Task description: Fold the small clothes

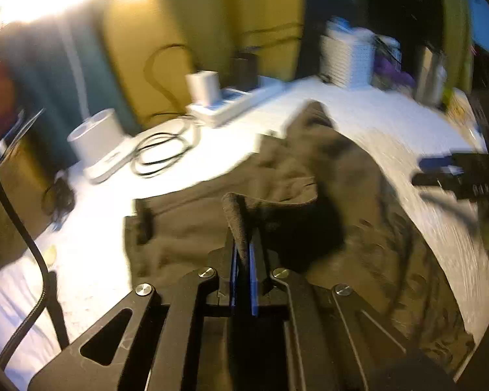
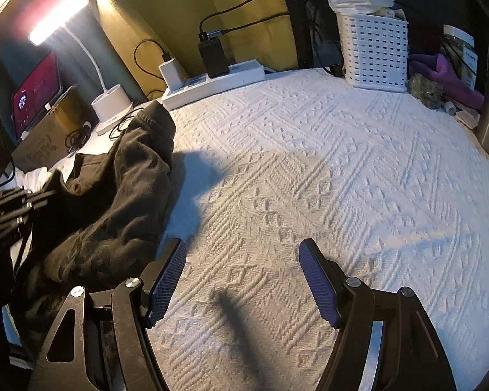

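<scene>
White textured bedspread (image 2: 309,163) carries the dark garment (image 2: 114,189) along its left edge; my left gripper (image 1: 243,228) pinches a fold of it, my right gripper (image 2: 241,280) gapes empty beside it, so next I'd grab a second edge.

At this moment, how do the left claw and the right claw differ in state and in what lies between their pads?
The left claw is shut, pinching a fold of the dark garment; the right claw stands wide open. The left one has cloth between its pads, while the right one has only the white textured bedspread showing between its pads and touches no cloth. Both have black frames with blue pads and point down at the bed.
</scene>
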